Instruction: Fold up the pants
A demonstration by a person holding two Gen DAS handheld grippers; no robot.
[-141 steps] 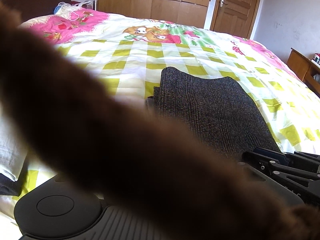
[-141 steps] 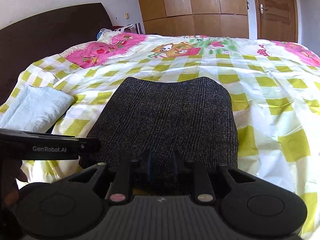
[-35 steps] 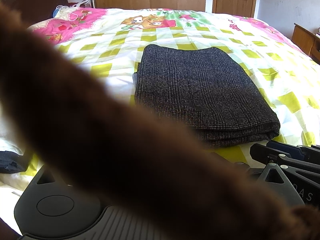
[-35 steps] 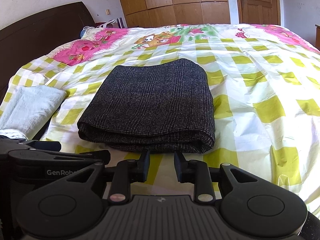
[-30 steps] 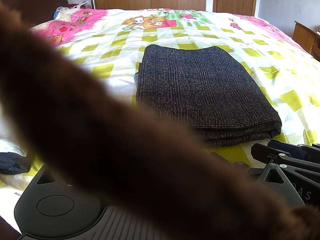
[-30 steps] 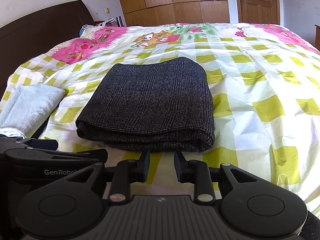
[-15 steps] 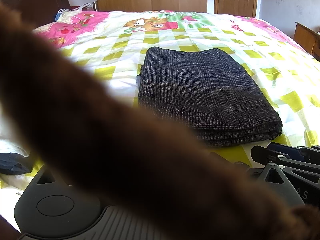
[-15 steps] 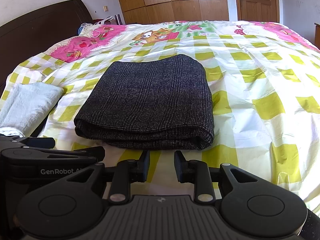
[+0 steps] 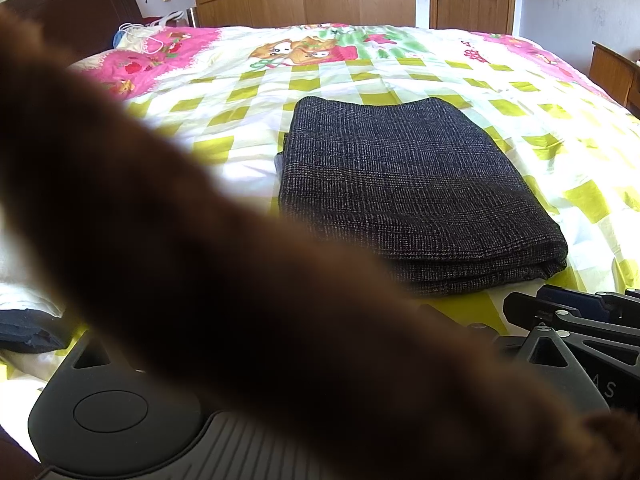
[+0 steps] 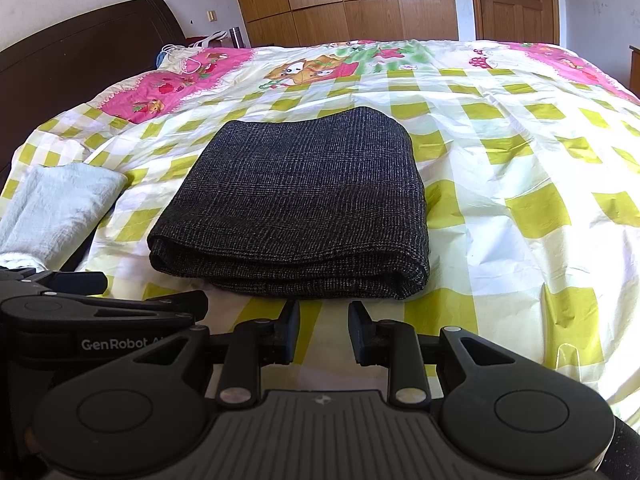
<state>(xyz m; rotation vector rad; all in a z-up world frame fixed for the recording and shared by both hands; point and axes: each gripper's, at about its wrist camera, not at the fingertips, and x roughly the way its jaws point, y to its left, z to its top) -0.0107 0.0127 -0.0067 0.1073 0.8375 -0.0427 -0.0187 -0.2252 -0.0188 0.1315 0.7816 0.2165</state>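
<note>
Sunlit bed [image 10: 520, 184] under a checked cover, bearing dark pants [image 10: 296, 200] folded into a flat stack mid-mattress. Just short of its near edge, right tongs [image 10: 323, 334] parted, empty. Left tongs hidden behind a brown blur [image 9: 200, 280]; state unclear.

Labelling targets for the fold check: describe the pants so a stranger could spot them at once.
Start at the bed with its yellow-checked cover. The pants lie near its middle as a flat, dark grey folded stack, just beyond the right gripper. The pale towel to their left is the only other cloth close by, so colour settles it.
</note>
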